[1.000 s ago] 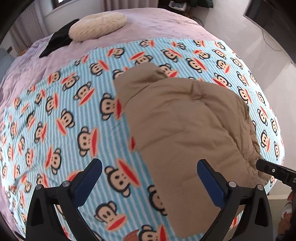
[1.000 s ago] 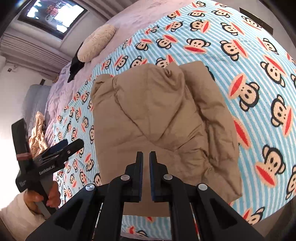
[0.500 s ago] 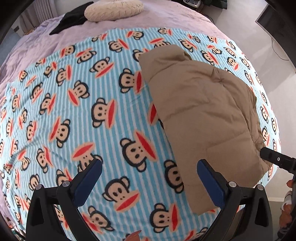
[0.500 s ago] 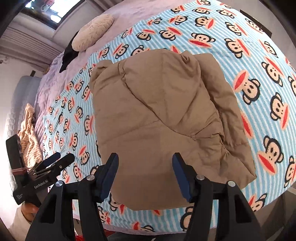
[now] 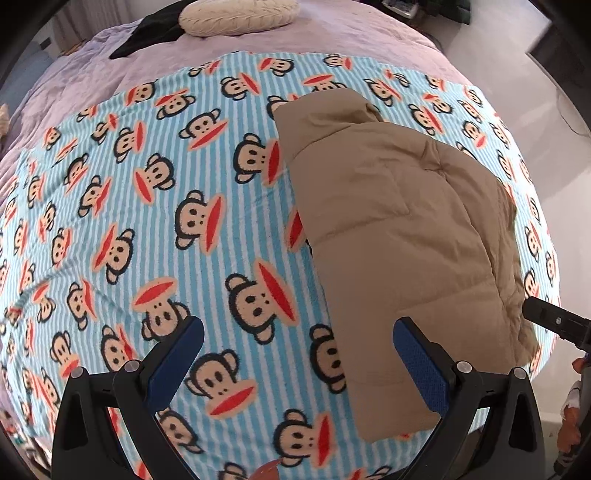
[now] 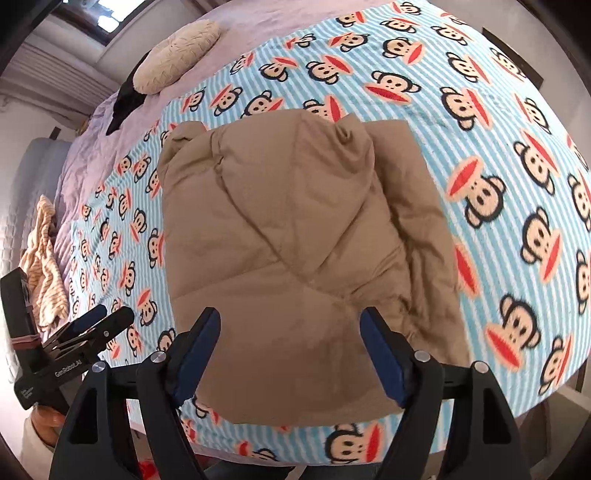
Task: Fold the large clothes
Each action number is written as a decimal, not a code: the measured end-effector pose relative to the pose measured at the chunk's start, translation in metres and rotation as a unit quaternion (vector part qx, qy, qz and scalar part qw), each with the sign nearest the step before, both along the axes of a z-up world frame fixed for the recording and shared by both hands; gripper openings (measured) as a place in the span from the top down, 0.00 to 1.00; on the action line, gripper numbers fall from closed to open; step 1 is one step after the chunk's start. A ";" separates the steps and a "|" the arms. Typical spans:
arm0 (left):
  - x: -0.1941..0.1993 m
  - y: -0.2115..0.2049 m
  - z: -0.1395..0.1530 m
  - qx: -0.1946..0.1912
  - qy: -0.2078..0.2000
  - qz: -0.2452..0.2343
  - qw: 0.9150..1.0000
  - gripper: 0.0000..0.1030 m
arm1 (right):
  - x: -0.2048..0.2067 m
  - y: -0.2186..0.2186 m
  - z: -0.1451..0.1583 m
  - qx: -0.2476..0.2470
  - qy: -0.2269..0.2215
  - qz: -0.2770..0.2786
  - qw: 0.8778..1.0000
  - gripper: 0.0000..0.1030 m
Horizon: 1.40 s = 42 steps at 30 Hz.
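Observation:
A tan padded jacket (image 5: 399,236) lies folded into a thick rectangle on a blue striped monkey-print blanket (image 5: 166,221). It also shows in the right wrist view (image 6: 295,258), near the blanket's front edge. My left gripper (image 5: 299,354) is open and empty above the blanket, left of the jacket's near end. My right gripper (image 6: 291,350) is open and empty above the jacket's near edge. Each gripper shows at the edge of the other's view: the right one (image 5: 554,325), the left one (image 6: 92,332).
The blanket (image 6: 498,166) covers a bed with a lilac sheet (image 5: 92,81). A cream cushion (image 5: 236,16) and a black garment (image 5: 147,37) lie at the head. A striped cloth (image 6: 40,251) lies at the far left. Floor (image 5: 535,110) runs along the bed's right side.
My right gripper has opened from shut and pulled back from the jacket. My left gripper stayed open and swung left, then partly back. The jacket lies still.

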<state>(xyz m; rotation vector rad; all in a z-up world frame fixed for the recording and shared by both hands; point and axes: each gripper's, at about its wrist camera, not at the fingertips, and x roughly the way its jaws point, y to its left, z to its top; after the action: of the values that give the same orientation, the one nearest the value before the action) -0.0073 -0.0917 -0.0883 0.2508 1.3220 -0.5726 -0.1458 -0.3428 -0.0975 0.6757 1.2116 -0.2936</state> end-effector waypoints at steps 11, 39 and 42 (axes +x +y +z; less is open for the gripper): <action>-0.010 -0.029 -0.009 0.021 0.004 0.038 0.999 0.00 | 0.005 -0.061 -0.005 0.006 0.000 0.032 0.999 0.21; 0.030 -0.029 -0.093 -0.205 0.210 0.039 0.955 0.00 | 0.023 -0.129 -0.085 0.113 0.020 0.099 0.988 0.09; 0.036 -0.038 -0.112 -0.233 0.240 0.029 0.942 0.00 | 0.029 -0.136 -0.106 0.124 0.028 0.103 0.987 0.01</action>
<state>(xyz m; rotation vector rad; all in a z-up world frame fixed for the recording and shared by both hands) 0.0283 -0.1292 -0.2000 -0.3404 1.6045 -0.9140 -0.1164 -0.4792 -0.2038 0.7524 1.3734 0.0114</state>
